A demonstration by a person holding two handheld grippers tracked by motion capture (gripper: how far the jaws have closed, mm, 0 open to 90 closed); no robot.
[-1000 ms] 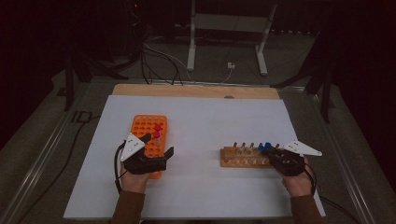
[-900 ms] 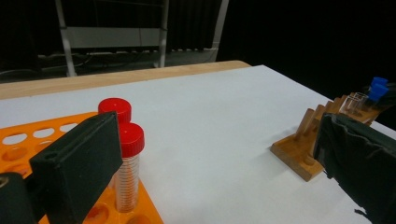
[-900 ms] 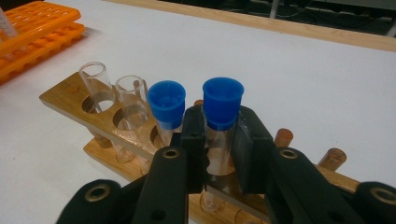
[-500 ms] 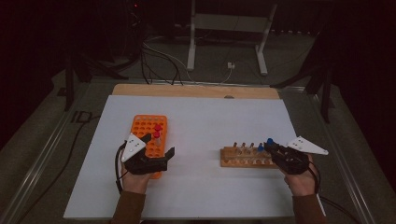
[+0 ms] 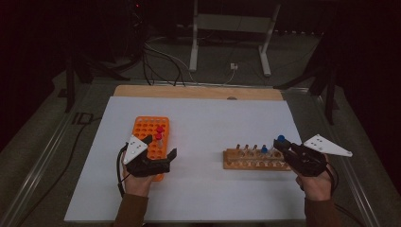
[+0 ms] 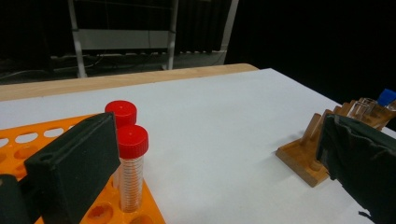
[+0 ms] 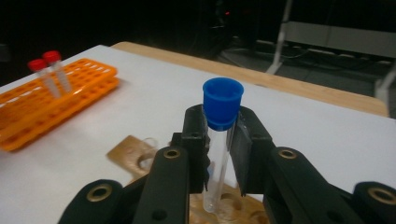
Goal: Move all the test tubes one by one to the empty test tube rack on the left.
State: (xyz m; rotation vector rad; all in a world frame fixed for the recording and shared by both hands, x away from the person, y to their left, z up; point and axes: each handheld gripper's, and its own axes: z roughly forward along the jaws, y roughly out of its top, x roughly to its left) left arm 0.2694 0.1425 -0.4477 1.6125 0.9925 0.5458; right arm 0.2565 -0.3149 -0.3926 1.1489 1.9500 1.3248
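Observation:
My right gripper (image 7: 219, 135) is shut on a clear tube with a blue cap (image 7: 222, 105), held upright just above the wooden rack (image 7: 135, 156). In the high view that blue-capped tube (image 5: 281, 139) hangs over the right end of the wooden rack (image 5: 246, 163), where a second blue-capped tube (image 5: 264, 149) stands. My left gripper (image 5: 161, 145) is open at the near end of the orange rack (image 5: 150, 128). Two red-capped tubes (image 6: 132, 140) stand in the orange rack (image 6: 28, 140), just inside my left gripper's (image 6: 215, 135) left jaw, untouched.
A white sheet (image 5: 203, 123) covers the table, with a wooden strip (image 5: 189, 91) along its far edge. Several empty holes show in both racks. Beyond the table are cables and a metal stand (image 5: 227, 28) on a dark floor.
My right gripper has risen, drawing the blue-capped tube up out of the wooden rack. My left gripper has stayed where it was.

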